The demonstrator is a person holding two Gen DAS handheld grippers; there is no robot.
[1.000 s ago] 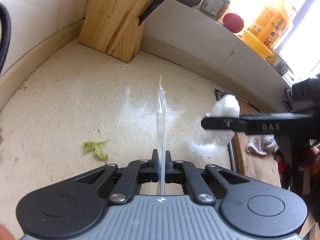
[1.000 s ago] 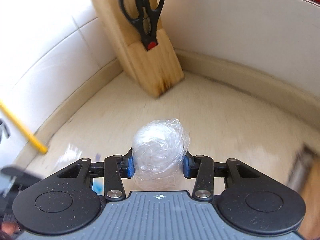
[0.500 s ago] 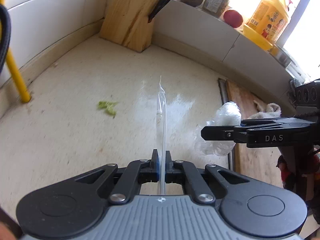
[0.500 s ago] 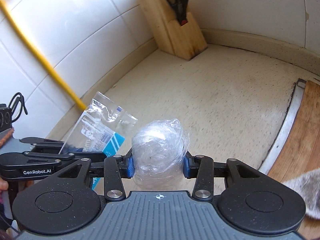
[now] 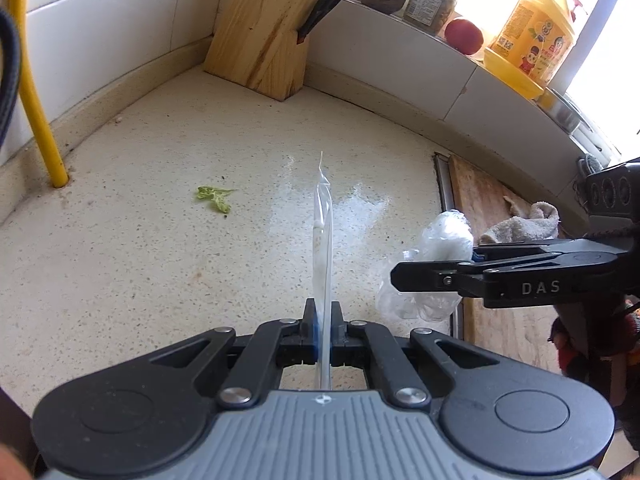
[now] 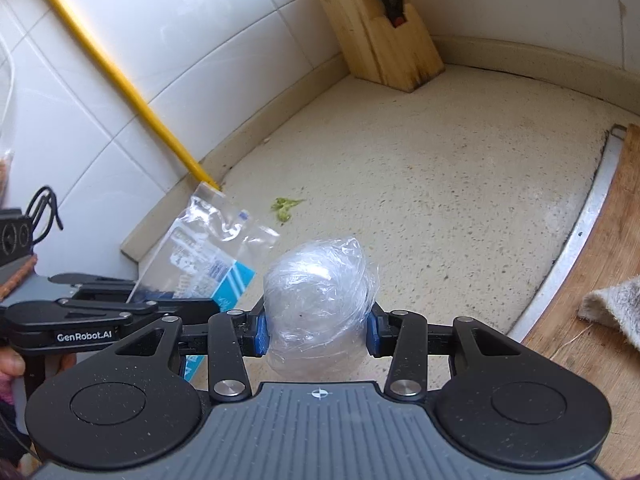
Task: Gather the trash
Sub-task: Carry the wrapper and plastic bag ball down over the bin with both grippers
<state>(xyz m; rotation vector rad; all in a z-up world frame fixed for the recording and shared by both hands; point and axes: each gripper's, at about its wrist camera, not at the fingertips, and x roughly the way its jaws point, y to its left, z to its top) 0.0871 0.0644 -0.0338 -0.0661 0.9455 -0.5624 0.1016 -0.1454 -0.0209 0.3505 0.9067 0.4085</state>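
Note:
My left gripper (image 5: 322,320) is shut on a flat clear zip bag (image 5: 322,240), seen edge-on in the left wrist view and as a printed clear bag (image 6: 208,252) with blue markings in the right wrist view. My right gripper (image 6: 318,330) is shut on a crumpled ball of clear plastic wrap (image 6: 320,284); from the left wrist view that wad (image 5: 436,256) hangs at the right gripper's (image 5: 400,276) tips. Both are held above the speckled beige counter (image 5: 160,240). A small green leaf scrap (image 5: 214,197) lies on the counter ahead, also the leaf scrap (image 6: 285,206).
A wooden knife block (image 5: 264,36) with scissors stands in the far corner. A yellow pipe (image 5: 36,112) runs down the tiled wall at left. A wooden board (image 6: 600,280) with a grey cloth (image 5: 524,224) lies right. Jars, a red fruit and a yellow bottle (image 5: 528,40) line the sill.
Both grippers have drawn back from the knife block, so more counter shows; the leaf scrap and the yellow pipe have come into view. Both grips are unchanged.

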